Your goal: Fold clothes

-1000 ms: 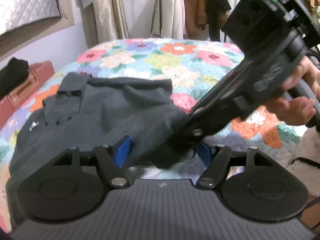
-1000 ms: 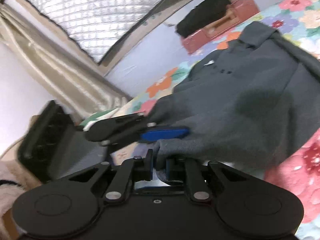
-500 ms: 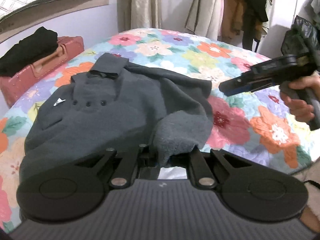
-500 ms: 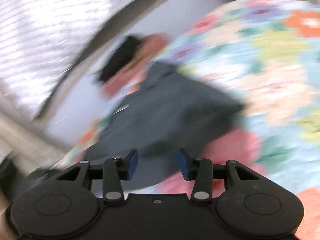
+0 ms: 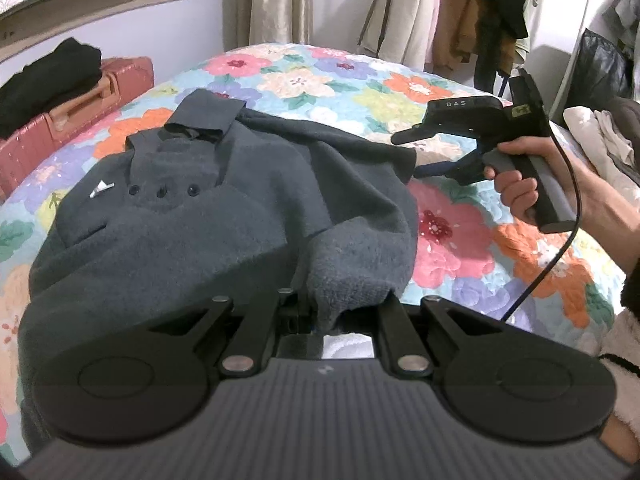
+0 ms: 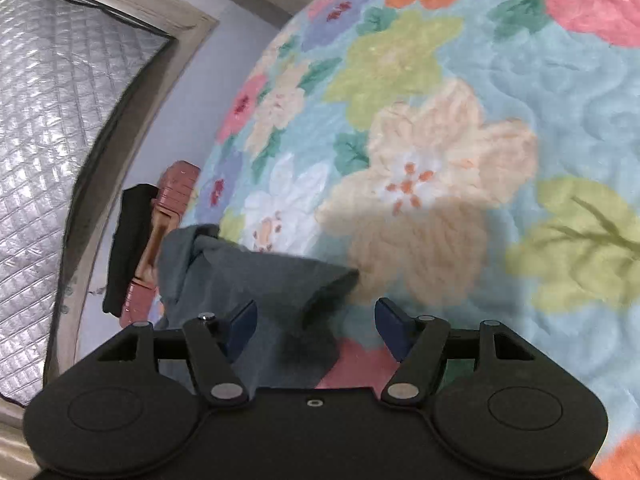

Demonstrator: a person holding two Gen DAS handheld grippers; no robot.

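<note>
A dark grey polo shirt [image 5: 208, 216] lies face up on the flowered quilt [image 5: 460, 240], collar towards the far side. My left gripper [image 5: 344, 316] is shut on a bunched sleeve of the shirt at the near edge. A hand holds my right gripper [image 5: 408, 154] level at the shirt's right shoulder edge. In the right wrist view its jaws are opening, the blue pads [image 6: 240, 326] standing wide apart. A folded corner of the shirt [image 6: 280, 280] lies between them without being pressed.
A red suitcase [image 5: 92, 96] with a black garment [image 5: 48, 76] on top stands at the bed's left. Hanging clothes [image 5: 460, 20] fill the back wall. A pile of laundry [image 5: 600, 140] sits at the right. A cable [image 5: 560, 240] trails from the right gripper.
The left gripper closed on the sleeve and kept hold. The right gripper let go of the cloth, swung away to the right, rolled over and opened beside the shirt's right shoulder.
</note>
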